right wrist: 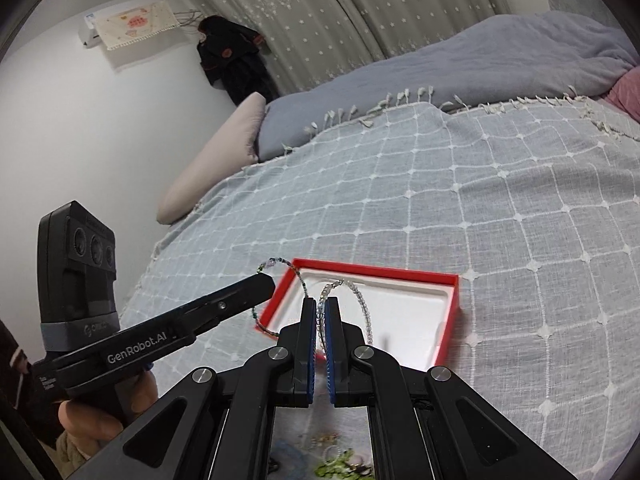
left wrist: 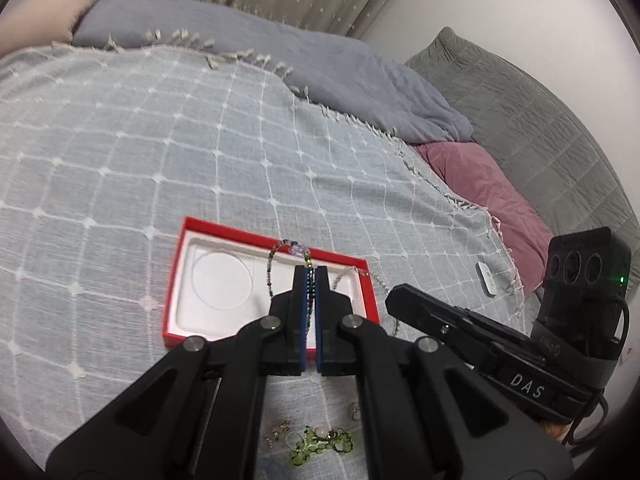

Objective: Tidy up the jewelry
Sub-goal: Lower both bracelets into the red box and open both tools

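Observation:
A red box [left wrist: 256, 237] with a white insert lies open on the checked bedspread [left wrist: 160, 140]. My left gripper [left wrist: 311, 270] is shut on a multicoloured bead strand [left wrist: 286, 246], which loops up over the box's far rim. In the right wrist view my right gripper [right wrist: 319, 302] is shut on a clear bead strand [right wrist: 362, 304] that arcs above the red box [right wrist: 376, 270]. The left gripper [right wrist: 268, 280] shows there at the left, its multicoloured bead strand [right wrist: 264, 326] hanging beside the box's corner. The right gripper [left wrist: 394, 296] reaches in just right of the box, with the clear bead strand [left wrist: 352, 272] at its tip.
More jewelry lies on the spread under the grippers, among it a green bead piece [left wrist: 320, 444]. A small white object [left wrist: 486, 278] sits near the fringe at the right. A blue-grey duvet [left wrist: 320, 60], a pink pillow [left wrist: 488, 196] and a grey quilted pillow [left wrist: 540, 140] border the spread.

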Available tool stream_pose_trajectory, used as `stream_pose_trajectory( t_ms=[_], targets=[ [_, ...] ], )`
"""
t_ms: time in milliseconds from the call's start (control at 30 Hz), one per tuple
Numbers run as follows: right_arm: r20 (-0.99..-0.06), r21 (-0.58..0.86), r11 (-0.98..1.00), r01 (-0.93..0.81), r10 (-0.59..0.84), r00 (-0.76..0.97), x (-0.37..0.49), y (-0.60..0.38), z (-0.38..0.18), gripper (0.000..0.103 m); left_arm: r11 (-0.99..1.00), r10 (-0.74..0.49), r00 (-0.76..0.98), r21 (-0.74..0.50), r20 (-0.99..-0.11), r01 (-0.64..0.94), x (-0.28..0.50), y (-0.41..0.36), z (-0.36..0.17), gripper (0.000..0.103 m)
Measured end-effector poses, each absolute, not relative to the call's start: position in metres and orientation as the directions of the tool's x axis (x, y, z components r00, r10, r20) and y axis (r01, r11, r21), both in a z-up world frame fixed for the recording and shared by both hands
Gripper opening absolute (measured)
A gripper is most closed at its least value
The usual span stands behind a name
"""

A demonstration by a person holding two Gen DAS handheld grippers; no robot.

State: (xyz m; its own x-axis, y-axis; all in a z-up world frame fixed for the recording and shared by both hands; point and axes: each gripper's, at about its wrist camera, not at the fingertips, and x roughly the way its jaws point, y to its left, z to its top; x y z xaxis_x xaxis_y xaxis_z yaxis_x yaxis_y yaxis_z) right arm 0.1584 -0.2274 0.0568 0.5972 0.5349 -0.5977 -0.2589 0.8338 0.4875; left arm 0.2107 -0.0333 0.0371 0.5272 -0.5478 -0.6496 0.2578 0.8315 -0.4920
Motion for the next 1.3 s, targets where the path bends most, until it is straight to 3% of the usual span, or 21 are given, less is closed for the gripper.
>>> stream_pose_trajectory(
  t_ms=[167,600,800,967,1300],
  targets=[
    [-0.590,0.502,0.825,-0.260,0.546,0.595,0.168,-0.230,0.047,0.004,0.801,-0.586,0.501,-0.549,-0.636,0.240,0.224,-0.030,0.021,0.003],
    [-0.621,0.531,0.828,-0.179,0.524,0.582,0.185,-0.242,0.021,0.006,0.850,-0.517,0.484,-0.493,-0.706,0.189,0.233,-0.014,-0.003,0.003],
    [-0.684,0.466,0.876,-0.127,0.448,0.575,0.190,-0.247,0.009,0.006,0.871,-0.481,0.478,-0.462,-0.735,0.168,0.231,-0.007,-0.009,0.006],
    [-0.701,0.440,0.890,-0.118,0.423,0.574,0.189,-0.249,0.007,0.011,0.871,-0.481,0.467,-0.464,-0.742,0.159,0.225,-0.003,-0.014,0.006],
    [-0.715,0.392,0.911,-0.128,0.389,0.581,0.182,-0.248,0.008,0.012,0.864,-0.491,0.470,-0.477,-0.733,0.159,0.204,0.002,-0.005,0.007]
  ],
)
